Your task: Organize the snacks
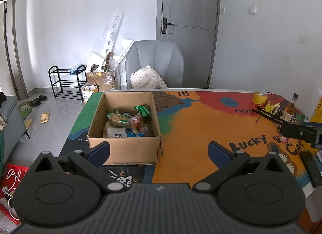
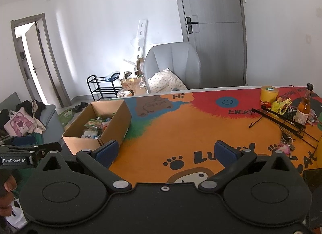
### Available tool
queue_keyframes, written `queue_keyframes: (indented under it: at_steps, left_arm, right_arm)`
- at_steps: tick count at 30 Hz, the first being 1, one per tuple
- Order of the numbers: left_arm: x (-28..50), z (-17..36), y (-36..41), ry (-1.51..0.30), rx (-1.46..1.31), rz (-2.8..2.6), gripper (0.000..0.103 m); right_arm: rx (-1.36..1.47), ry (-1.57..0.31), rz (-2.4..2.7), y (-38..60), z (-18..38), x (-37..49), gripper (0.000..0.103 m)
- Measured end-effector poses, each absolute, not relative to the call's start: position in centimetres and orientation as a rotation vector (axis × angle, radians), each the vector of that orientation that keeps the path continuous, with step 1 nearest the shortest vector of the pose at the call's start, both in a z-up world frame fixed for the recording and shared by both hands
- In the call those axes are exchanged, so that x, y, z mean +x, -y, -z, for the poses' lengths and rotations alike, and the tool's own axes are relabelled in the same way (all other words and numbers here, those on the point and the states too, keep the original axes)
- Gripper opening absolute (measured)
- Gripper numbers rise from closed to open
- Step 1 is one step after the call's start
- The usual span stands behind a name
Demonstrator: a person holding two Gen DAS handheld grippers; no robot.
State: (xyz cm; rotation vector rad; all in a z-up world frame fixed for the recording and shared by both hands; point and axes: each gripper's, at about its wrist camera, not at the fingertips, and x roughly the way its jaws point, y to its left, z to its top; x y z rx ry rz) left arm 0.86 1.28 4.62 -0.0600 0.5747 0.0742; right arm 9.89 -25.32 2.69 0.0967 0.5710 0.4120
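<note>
An open cardboard box stands on the left part of the table's colourful mat; it also shows in the right wrist view. Several snack packets lie inside it, also seen in the right wrist view. My left gripper is open and empty, just in front of the box's near wall. My right gripper is open and empty above the orange middle of the mat, to the right of the box.
At the table's right end stand a yellow tape roll, a glass bottle, a black wire stand, yellow wrappers and keys. A grey chair with a cushion stands behind the table. A sofa with clothes is at left.
</note>
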Motion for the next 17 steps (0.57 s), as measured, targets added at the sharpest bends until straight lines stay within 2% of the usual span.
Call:
queue_keyframes:
  at_steps: [17]
  left_arm:
    - [0.45,-4.85,-0.91,-0.568,-0.055,-0.062,0.103]
  right_arm:
    - [0.101,-0.575,-0.41,25.25,-2.58,9.94,0.103]
